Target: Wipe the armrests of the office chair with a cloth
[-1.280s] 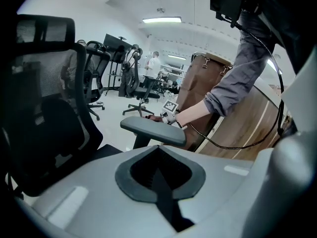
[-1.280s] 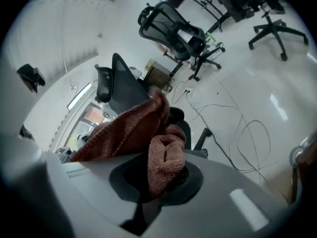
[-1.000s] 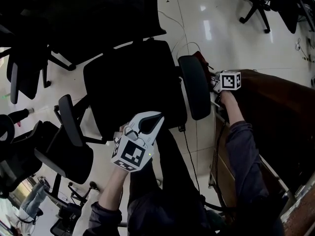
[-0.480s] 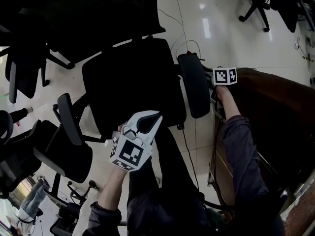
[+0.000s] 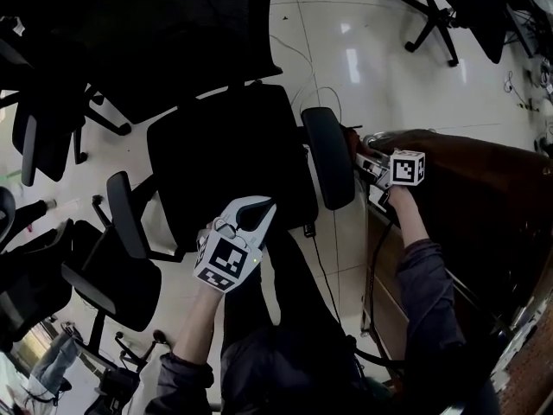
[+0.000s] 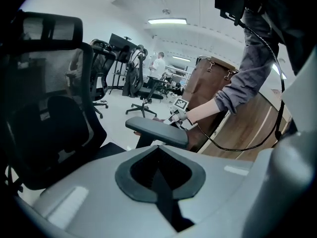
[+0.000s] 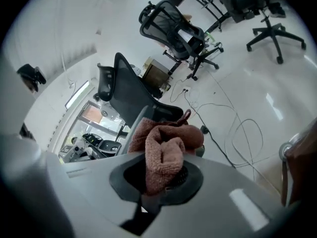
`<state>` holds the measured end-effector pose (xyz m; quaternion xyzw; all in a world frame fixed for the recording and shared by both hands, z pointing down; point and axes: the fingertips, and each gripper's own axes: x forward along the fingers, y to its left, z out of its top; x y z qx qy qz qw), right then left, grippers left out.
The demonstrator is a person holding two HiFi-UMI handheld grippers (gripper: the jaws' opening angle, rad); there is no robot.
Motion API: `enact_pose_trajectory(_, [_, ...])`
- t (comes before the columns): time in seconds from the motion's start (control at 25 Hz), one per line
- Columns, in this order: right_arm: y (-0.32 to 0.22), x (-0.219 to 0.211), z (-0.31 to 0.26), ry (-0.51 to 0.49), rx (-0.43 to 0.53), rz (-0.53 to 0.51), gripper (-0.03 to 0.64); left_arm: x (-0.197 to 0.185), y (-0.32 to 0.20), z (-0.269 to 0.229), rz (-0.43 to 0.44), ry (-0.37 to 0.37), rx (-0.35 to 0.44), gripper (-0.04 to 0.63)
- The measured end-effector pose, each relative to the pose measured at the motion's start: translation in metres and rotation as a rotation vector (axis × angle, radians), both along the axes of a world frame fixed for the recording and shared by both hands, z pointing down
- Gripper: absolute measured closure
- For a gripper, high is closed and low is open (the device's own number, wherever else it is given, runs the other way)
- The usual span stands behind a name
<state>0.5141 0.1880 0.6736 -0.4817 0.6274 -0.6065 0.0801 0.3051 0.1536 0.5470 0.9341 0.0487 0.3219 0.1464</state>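
right gripper slid along smooth oblong armrest | clamps fuzzy brown cloth

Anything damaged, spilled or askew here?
Nothing damaged or spilled. The right gripper is shut on the bunched reddish-brown terry cloth beside the black padded armrest; thin cables lie looped on the glossy floor.

- Head view is super contrasty: the glossy white floor bounces glare streaks from overhead lights, while the black office chair crushes into near-solid dark.
- Both gripper views have heavy fisheye bending and black vignetted corners.
- Left gripper view: a ceiling light strip glows bright, and the close foreground is soft.
- Right gripper view: the cloth is fairly sharp against a washed-out, pale room.
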Motion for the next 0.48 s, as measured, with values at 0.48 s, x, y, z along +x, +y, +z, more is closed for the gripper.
enact_pose_trajectory(0.48, [-0.013,-0.004,0.065,0.037,-0.083,-0.022,0.597,0.003,0.013,0.004,0.006,-0.008,-0.041,0.581])
